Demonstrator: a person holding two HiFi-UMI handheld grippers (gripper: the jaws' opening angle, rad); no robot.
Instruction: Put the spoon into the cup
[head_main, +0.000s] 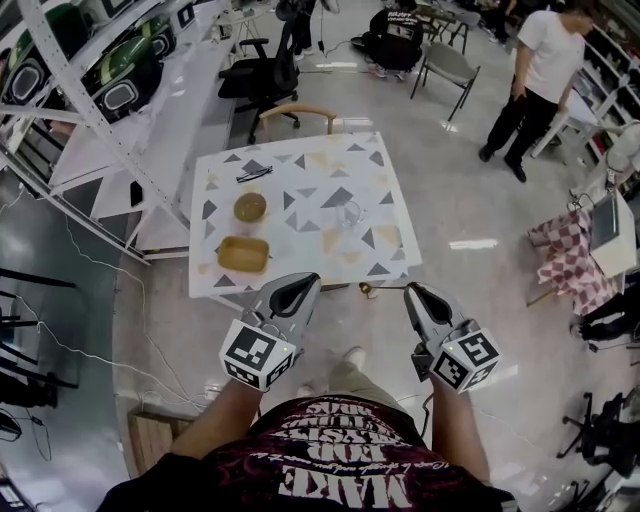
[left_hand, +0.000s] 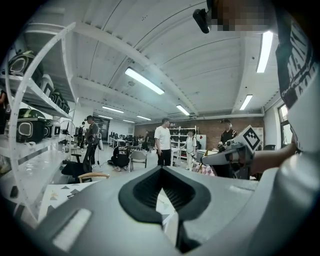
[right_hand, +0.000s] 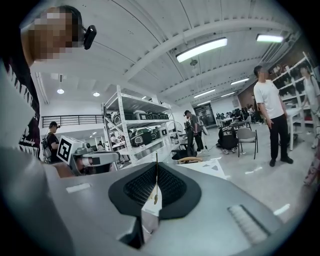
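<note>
Head view: right gripper holds the spoon out sideways, just off the near edge of the table, prob. ready to carry it to the cup, which stands mid-table, well apart from the spoon. Left gripper hangs near the same edge, seemingly idle. Left gripper view: jaws together, nothing btwn them. Right gripper view: jaws pinched on the thin spoon handle, which stands upright btwn the pads.

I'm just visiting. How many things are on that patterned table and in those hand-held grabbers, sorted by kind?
Brown dishes: 2, a round dish and a rectangular dish
Clear cup: 1
Gold spoon, held in the right gripper: 1
Small dark item, too small to identify: 1
Total: 5
</note>
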